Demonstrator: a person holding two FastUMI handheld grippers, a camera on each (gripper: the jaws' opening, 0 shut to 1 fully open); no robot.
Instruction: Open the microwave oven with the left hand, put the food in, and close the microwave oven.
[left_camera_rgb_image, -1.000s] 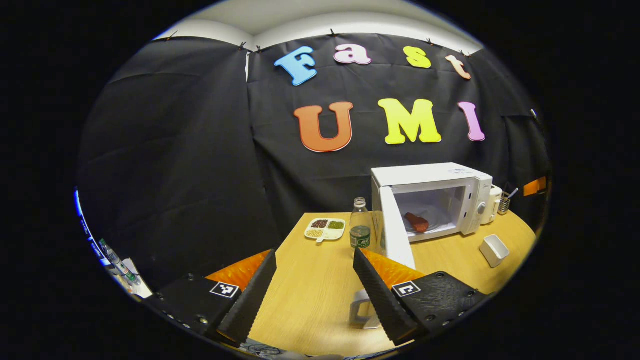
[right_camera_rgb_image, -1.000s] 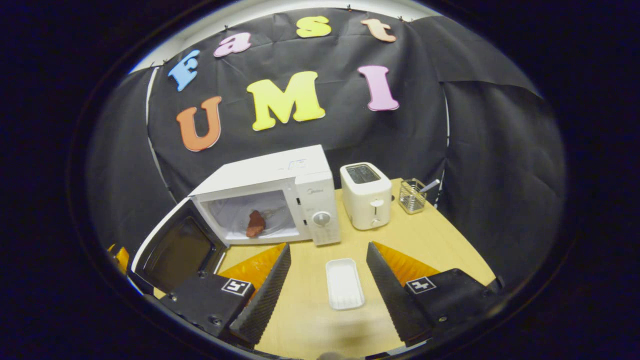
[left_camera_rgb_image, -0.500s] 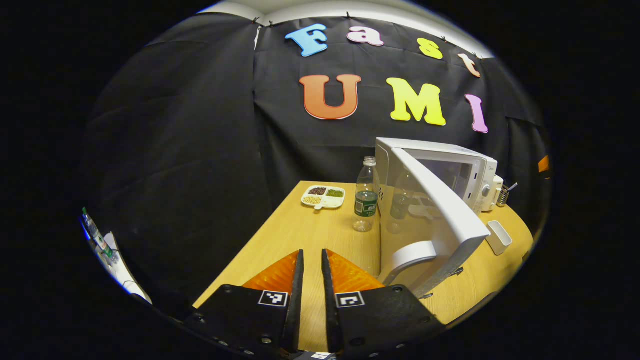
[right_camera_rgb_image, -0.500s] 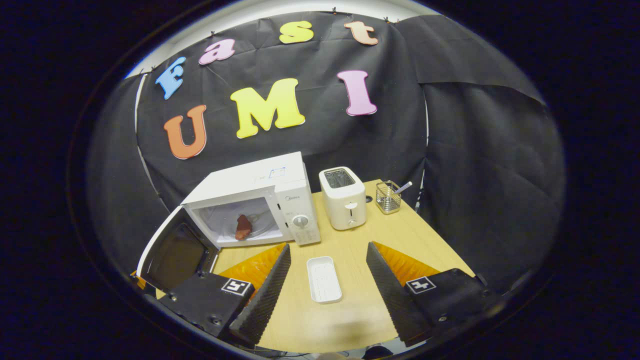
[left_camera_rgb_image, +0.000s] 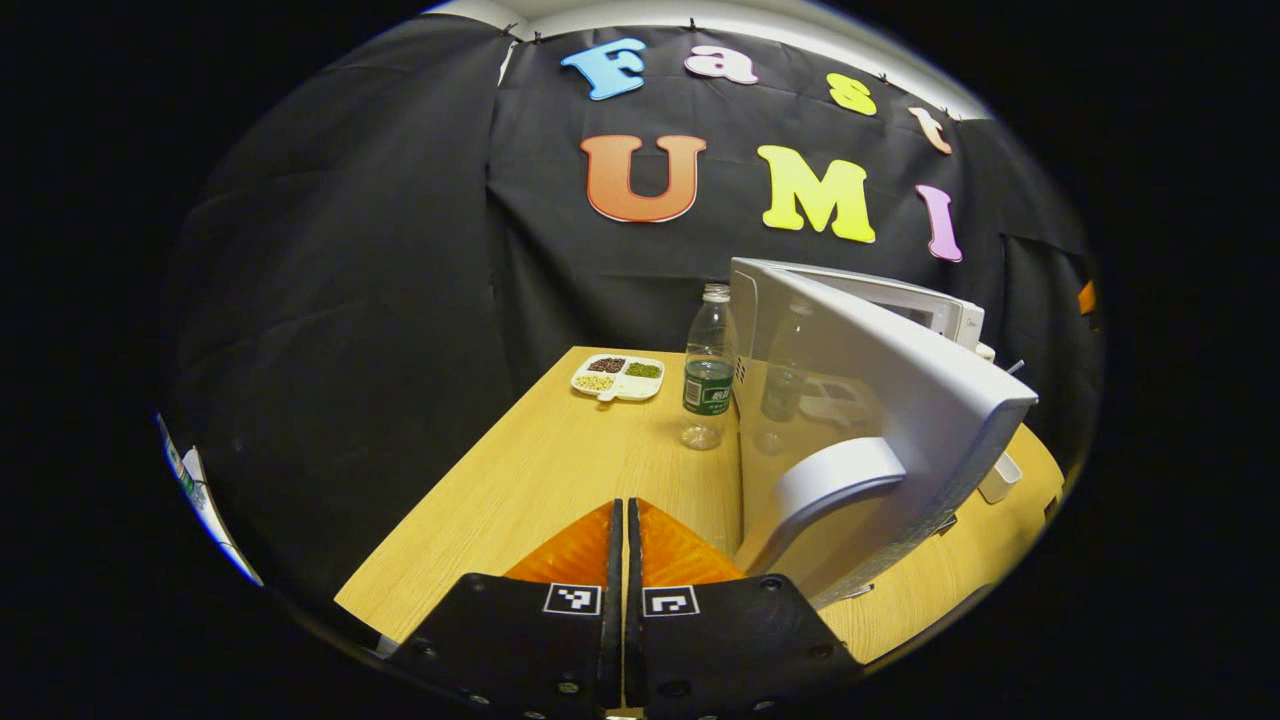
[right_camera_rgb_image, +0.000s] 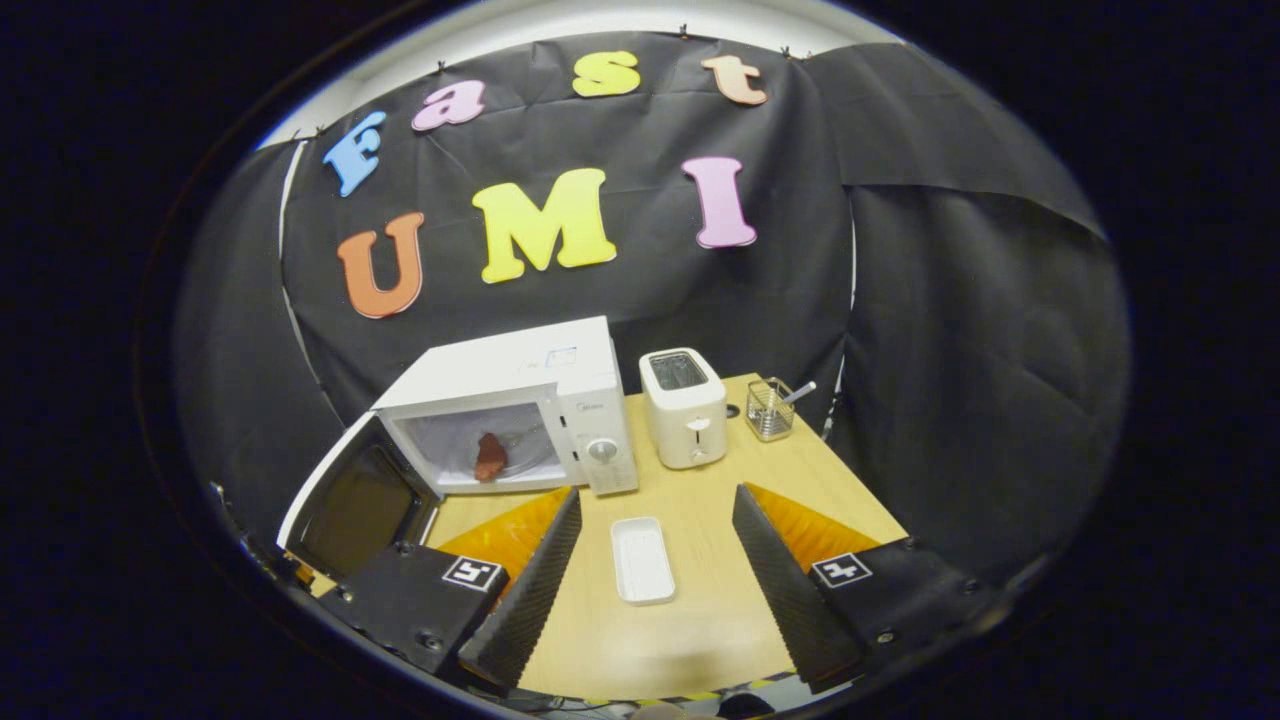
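Left hand-held gripper (left_camera_rgb_image: 623, 520): low over the near edge of the worktop (left_camera_rgb_image: 560, 470), pointing along it, fingers pressed together on nothing. Just to its right, close by, the outer face of the microwave door (left_camera_rgb_image: 880, 400), swung partly open, curved handle (left_camera_rgb_image: 830, 475) nearest; whether touching the gripper cannot be told. Beyond the door's hinge side, a clear bottle (left_camera_rgb_image: 708, 370) standing upright, then a divided snack tray (left_camera_rgb_image: 618, 376) near the far edge. Right hand-held gripper (right_camera_rgb_image: 655, 520): held above the worktop's near side, tilted down toward it, fingers spread wide apart and holding nothing. Between those fingers, lying flat and untouched, a small white dish (right_camera_rgb_image: 641, 559). Farther out, the microwave oven (right_camera_rgb_image: 520, 400) with cavity exposed, a reddish piece of food (right_camera_rgb_image: 489, 456) resting inside on the turntable. Right of the microwave, a white toaster (right_camera_rgb_image: 684, 408), then a wire holder (right_camera_rgb_image: 770, 408) with a utensil.
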